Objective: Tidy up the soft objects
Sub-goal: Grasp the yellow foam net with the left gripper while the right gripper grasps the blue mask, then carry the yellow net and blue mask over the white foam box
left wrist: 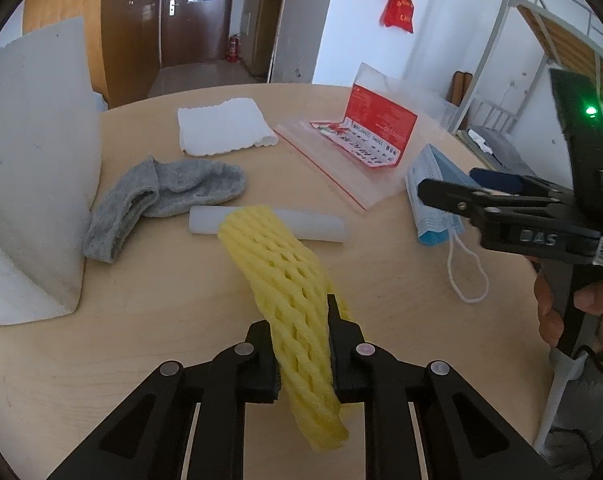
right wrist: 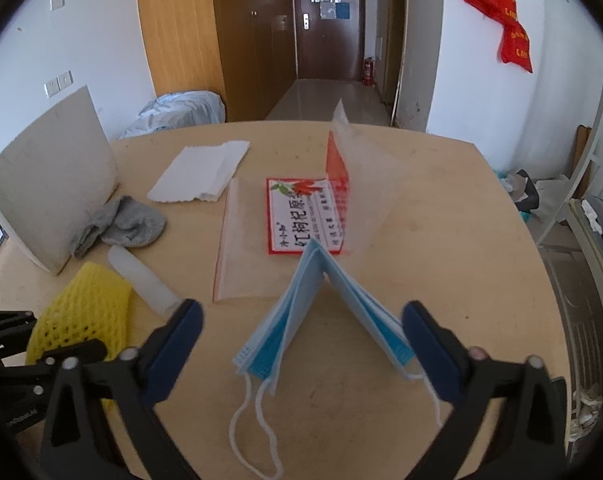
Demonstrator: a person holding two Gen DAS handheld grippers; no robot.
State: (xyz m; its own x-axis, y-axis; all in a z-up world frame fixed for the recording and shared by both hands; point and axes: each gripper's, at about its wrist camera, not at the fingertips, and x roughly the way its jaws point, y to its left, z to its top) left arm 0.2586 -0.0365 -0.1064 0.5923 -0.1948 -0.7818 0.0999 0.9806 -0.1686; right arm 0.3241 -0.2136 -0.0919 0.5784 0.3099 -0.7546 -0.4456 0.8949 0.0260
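Place: looks like a dormitory room, lived-in and plain.
Bed: there's a white metal bunk frame (left wrist: pixel 497 40) with wooden slats on the right, bedding (right wrist: pixel 599 216) on the lower bunk.
Corridor: a narrow entry runs back to a dark brown door (right wrist: pixel 327 20) with papers stuck on it, and a red fire extinguisher (right wrist: pixel 368 72) stands on the floor beside it.
Storage: tall wooden wardrobe panels (right wrist: pixel 177 40) line the left wall.
Walls: white, scuffed, with light switches (right wrist: pixel 57 84), and red hanging decorations (right wrist: pixel 501 12) up high on the right.
Work surface: a pale wooden table (right wrist: pixel 441 240) fills the foreground.
Clutter: clothes and bags (right wrist: pixel 521 192) piled on the floor by the bed.
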